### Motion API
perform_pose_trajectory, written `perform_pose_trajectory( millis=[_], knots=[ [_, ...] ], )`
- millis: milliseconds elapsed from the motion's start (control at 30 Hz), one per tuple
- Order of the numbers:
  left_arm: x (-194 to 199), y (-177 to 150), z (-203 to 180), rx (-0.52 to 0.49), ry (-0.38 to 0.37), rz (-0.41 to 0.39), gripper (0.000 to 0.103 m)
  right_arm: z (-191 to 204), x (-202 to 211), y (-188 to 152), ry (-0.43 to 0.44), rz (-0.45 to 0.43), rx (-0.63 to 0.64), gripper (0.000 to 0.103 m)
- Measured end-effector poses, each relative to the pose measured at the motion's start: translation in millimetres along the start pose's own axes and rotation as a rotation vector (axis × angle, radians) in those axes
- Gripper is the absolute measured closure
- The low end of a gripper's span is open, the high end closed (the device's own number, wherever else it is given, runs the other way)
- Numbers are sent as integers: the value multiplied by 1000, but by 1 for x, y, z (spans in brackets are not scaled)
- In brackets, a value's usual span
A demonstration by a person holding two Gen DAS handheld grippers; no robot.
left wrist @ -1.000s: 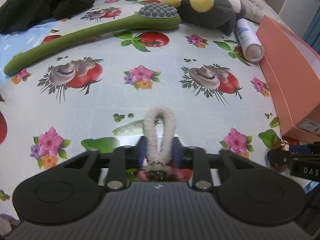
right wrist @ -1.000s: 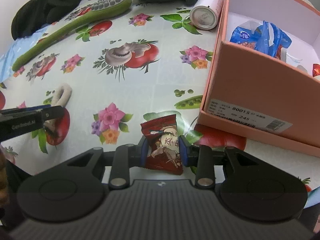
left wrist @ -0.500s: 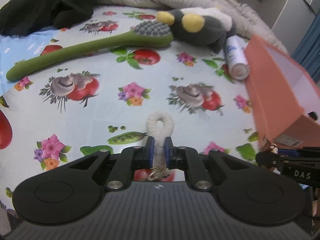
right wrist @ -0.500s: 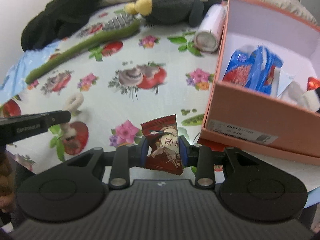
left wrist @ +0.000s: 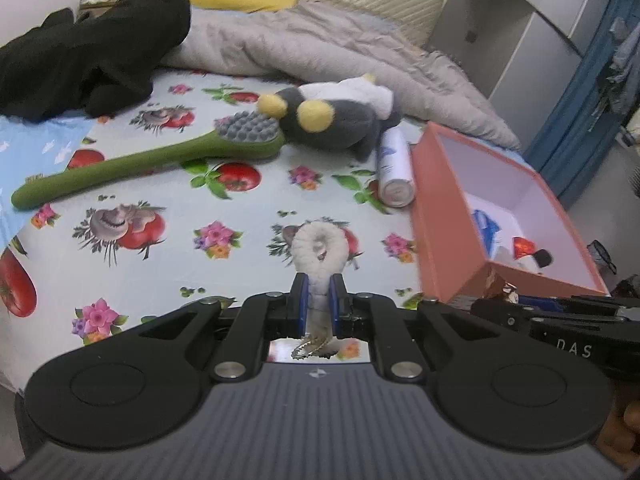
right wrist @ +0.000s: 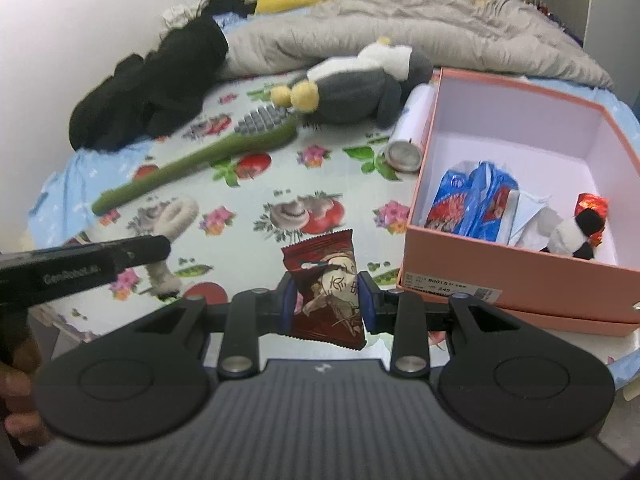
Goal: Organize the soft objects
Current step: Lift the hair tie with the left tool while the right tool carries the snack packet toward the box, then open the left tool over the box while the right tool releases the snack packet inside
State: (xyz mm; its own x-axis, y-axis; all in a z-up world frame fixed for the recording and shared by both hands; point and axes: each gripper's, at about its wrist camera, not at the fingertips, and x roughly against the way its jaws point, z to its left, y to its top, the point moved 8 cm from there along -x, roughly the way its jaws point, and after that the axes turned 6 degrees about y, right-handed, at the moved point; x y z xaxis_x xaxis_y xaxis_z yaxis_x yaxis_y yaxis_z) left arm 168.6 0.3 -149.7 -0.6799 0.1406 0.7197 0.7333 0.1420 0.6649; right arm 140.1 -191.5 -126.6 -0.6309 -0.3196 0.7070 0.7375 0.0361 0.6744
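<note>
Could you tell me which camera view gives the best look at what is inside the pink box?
The right wrist view: it looks down into the pink box, showing blue packets and a small panda toy. The left wrist view shows the box side-on, its wall hiding most contents.

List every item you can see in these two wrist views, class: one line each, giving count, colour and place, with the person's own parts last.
Fluffy loop: one, white, clamped in left jaws.
Snack packet: one, dark red, clamped in right jaws.
Box: one, salmon pink, open, right side of tablecloth; holds blue wrappers and a small panda toy.
Plush toy: one, grey, yellow and white, far side.
Long brush: one, green, grey head.
Spray can: one, white, lying beside box.
Black garment: one, far left.
Quilt: one, grey, behind.
Left gripper, right gripper: black.
</note>
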Motion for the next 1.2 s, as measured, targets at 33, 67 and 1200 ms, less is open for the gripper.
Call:
perform_pose_trajectory(
  millis=[33,67,1200],
  knots=[
    [6,1,-3,-4,-7,-7,90,2,6,1,1,-11,1,67],
    [11,1,-6,-7,-13,-11,90,4,12,2,1,-22,3,67],
    [34,17,-190,-205,-313,1,90,-121,110,6,-166,-204,-205,67]
  ],
)
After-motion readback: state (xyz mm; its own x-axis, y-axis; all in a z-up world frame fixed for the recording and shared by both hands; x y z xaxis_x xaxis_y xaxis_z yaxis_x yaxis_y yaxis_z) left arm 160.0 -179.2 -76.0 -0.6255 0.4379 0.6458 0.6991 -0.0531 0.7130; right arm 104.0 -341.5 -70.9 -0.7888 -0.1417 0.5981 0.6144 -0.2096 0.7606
